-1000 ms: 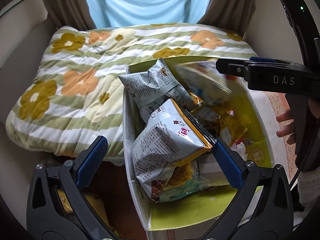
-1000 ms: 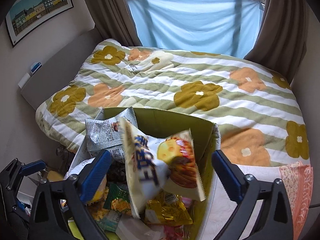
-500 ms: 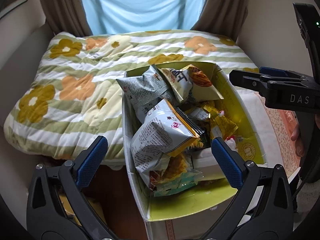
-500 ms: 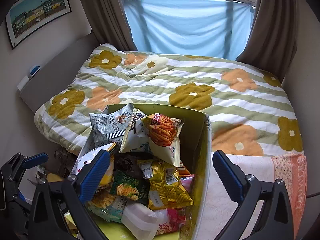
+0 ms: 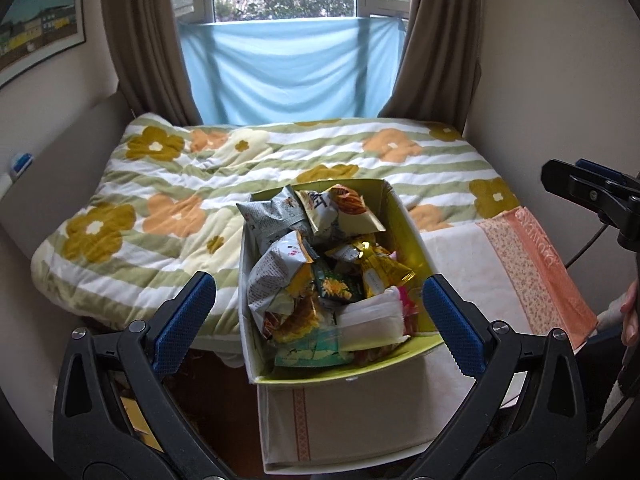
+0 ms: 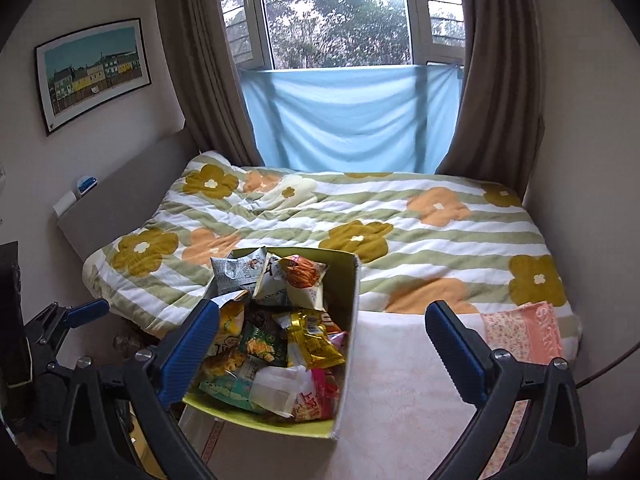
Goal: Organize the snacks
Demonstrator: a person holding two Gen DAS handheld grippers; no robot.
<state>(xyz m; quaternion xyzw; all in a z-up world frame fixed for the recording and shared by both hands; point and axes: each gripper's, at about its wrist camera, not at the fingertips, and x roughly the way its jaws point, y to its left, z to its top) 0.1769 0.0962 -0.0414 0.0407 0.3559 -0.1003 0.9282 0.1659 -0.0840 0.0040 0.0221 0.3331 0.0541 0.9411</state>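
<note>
An open cardboard box point(image 5: 416, 236) with a yellow-green inside stands at the foot of the bed and is full of snack bags; it also shows in the right wrist view point(image 6: 352, 300). A chip bag with an orange picture point(image 5: 344, 212) point(image 6: 296, 280) lies on top at the far end, beside a grey bag point(image 5: 272, 216). A white packet point(image 5: 372, 316) lies at the near end. My left gripper point(image 5: 318, 312) is open and empty, above and short of the box. My right gripper point(image 6: 322, 344) is open and empty, to the right of the box.
The bed point(image 5: 200, 184) with a flowered green-striped quilt spreads behind the box. A pink cloth point(image 5: 536, 264) covers its near right corner. A headboard ledge point(image 6: 120, 196) runs along the left wall. A window with a blue cloth point(image 6: 348, 120) is at the back.
The orange-picture chip bag dropped from my right gripper into the far end of the box. Both grippers have since pulled back and up, away from the box.
</note>
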